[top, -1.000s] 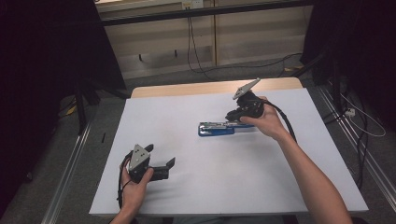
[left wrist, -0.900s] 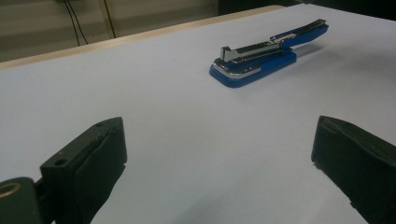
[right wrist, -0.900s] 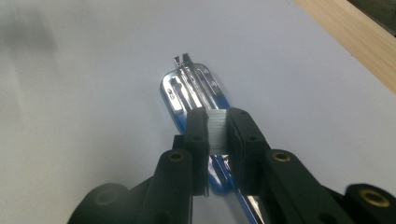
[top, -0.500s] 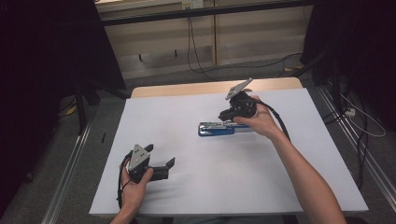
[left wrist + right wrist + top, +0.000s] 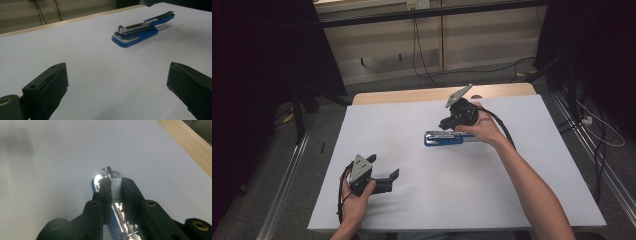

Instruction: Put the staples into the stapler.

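Right gripper view: my right gripper (image 5: 116, 188) is pressed onto a strip of staples (image 5: 115, 191), the pale block pinched between the two black jaws. Directly beneath and just ahead of the jaws lies the chrome channel of the open stapler (image 5: 106, 175); the strip hangs over it, and I cannot tell whether it touches the metal yet.

High view: my right gripper (image 5: 455, 119) is angled down over the rear part of the blue stapler (image 5: 443, 138), which lies on the white table (image 5: 512, 200). My left gripper (image 5: 387, 181) rests low on the table, well apart from the stapler — jaws spread, holding nothing.

Left gripper view: the stapler (image 5: 140, 30) sits far ahead of my spread jaws, its top arm lifted off the base.

Assessment: the stapler is opened and the strip is picked up and brought over the channel. Remaining — seat the strip in the magazine, release it, close the arm.
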The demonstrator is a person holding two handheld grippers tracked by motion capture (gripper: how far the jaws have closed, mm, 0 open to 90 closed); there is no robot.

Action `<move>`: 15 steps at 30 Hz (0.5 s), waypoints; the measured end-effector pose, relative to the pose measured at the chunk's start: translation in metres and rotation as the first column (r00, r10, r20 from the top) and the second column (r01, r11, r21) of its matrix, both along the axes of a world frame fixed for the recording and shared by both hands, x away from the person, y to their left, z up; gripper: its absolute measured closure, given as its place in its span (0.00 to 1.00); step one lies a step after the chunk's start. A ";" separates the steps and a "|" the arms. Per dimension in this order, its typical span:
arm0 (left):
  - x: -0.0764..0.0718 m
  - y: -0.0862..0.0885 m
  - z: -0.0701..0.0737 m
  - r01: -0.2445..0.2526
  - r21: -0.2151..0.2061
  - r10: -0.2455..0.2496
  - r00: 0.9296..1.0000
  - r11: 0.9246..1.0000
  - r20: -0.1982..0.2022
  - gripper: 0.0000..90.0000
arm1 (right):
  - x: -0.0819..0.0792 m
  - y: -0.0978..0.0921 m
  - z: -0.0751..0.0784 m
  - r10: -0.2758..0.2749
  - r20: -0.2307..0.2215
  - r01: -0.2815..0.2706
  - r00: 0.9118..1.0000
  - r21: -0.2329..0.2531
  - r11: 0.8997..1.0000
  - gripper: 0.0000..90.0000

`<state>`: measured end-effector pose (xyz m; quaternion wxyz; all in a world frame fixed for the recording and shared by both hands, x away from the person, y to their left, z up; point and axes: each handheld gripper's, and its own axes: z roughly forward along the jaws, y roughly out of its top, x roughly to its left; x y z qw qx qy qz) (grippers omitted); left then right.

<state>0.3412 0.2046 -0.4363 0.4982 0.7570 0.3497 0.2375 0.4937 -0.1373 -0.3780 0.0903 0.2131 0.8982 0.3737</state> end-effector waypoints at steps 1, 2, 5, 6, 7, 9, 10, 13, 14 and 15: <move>0.000 0.000 0.000 0.000 0.000 0.000 1.000 1.000 0.000 0.04 | 0.000 0.002 -0.001 0.003 0.002 -0.003 1.000 -0.005 1.000 0.88; 0.000 0.000 0.000 0.001 0.000 -0.001 1.000 1.000 0.000 0.04 | 0.001 0.003 -0.001 0.012 0.005 -0.012 1.000 -0.011 1.000 0.88; 0.000 0.000 0.001 0.003 -0.005 -0.003 1.000 1.000 0.004 0.04 | 0.003 0.005 -0.004 0.019 0.002 -0.019 1.000 -0.015 1.000 0.88; 0.000 0.000 0.001 0.003 -0.007 -0.003 1.000 1.000 0.005 0.04 | 0.003 0.006 -0.004 0.020 -0.003 -0.020 1.000 -0.019 1.000 0.88; 0.000 0.000 0.001 0.004 -0.005 -0.004 1.000 1.000 0.005 0.04 | 0.004 0.006 -0.005 0.024 -0.002 -0.024 1.000 -0.026 0.999 0.88; 0.000 0.000 0.001 0.004 -0.005 -0.004 1.000 1.000 0.002 0.04 | 0.006 0.007 -0.006 0.029 -0.004 -0.029 1.000 -0.024 0.999 0.88; 0.000 0.000 0.001 0.004 -0.006 -0.004 1.000 1.000 0.002 0.04 | 0.006 0.007 -0.006 0.034 -0.012 -0.034 0.999 -0.010 0.999 0.88; 0.000 0.000 0.001 0.004 -0.006 -0.004 1.000 1.000 0.004 0.04 | 0.008 0.009 -0.010 0.041 -0.019 -0.041 0.999 -0.007 0.999 0.88; 0.000 0.000 0.001 0.005 -0.005 -0.005 1.000 1.000 0.004 0.04 | 0.009 0.009 -0.012 0.049 -0.019 -0.050 0.999 -0.015 0.999 0.88; 0.000 0.000 0.001 0.005 -0.004 -0.005 1.000 1.000 0.005 0.04 | 0.010 0.010 -0.013 0.052 -0.022 -0.052 0.998 -0.015 0.999 0.88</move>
